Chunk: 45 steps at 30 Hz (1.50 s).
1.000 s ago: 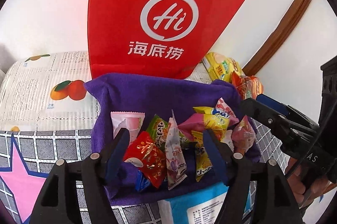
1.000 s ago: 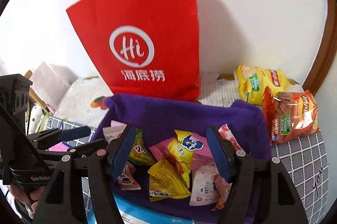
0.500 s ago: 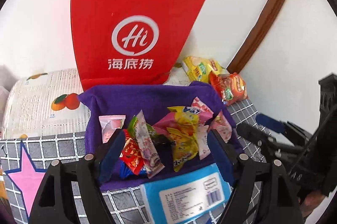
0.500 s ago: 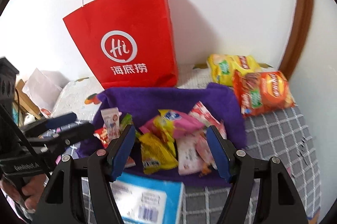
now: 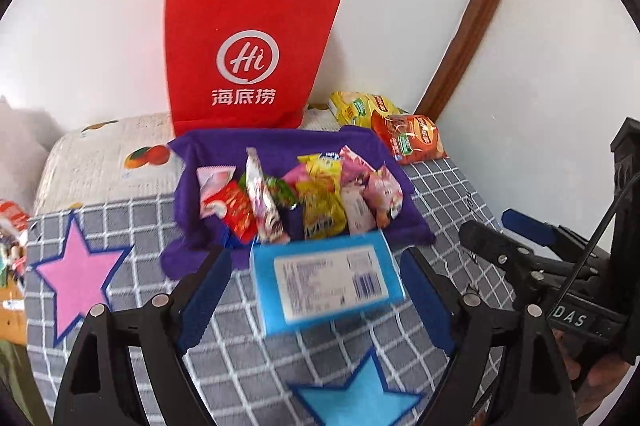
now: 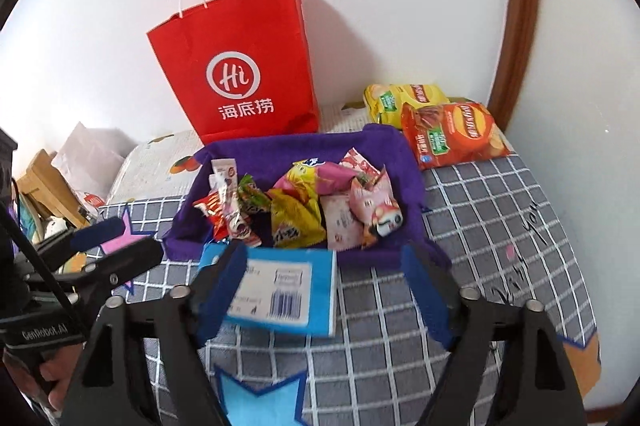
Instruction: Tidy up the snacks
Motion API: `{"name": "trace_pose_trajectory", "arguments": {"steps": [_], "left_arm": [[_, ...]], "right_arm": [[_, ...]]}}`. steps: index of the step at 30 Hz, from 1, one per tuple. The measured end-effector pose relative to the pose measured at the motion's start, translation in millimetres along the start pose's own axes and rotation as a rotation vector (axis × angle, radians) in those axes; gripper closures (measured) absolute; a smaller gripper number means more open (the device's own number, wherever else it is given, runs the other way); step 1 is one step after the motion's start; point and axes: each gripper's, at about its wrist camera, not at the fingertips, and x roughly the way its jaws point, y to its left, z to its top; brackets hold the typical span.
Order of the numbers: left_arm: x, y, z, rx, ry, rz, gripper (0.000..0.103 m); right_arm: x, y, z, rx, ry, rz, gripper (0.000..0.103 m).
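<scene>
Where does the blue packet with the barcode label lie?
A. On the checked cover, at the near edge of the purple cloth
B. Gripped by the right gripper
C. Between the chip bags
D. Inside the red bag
A: the blue packet lies flat on the checked cover, at the near edge of the purple cloth, with nothing gripping it.

both tools (image 5: pixel 316 290) (image 6: pixel 324 286) agape, empty

Label print on the blue packet (image 5: pixel 326 278) blurred, illegible; clutter (image 5: pixel 10 226) cut off at left edge
</scene>
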Motion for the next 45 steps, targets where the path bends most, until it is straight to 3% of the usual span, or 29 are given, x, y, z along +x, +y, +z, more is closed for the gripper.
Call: {"name": "trace_pose_trajectory", "arguments": {"steps": [5,13,22,33,45], "left_arm": [[-29.3,-4.2,-29.4,-0.017,-0.017,0.015,0.013],[-71.2,-22.3,-67.3,0.004,-0.064,0.113,0.007],[-103.3,-42.7,-101.9,0.034,-0.107,0.185,0.007],[-143.2,-54.2,-142.4,0.012,-0.141,0.168,0.007],[-173.8,-77.8,-152.8,0.052,-0.203,0.191,0.007]], "right_arm": [[-33.8,11.0,-28.5,-0.011,-0.023,0.009,0.012],[-79.5,19.6,-68.8,-0.047,-0.066,-0.044,0.004],[-120.1,8.4,-105.6,-0.002,-0.105,-0.076,0.003],[-162.9,4.6,-148.0,-0.010,-0.149,-0.080,0.003],[-194.1,8.5,-169.8,-0.050,-0.197,-0.084,0.001]]}}
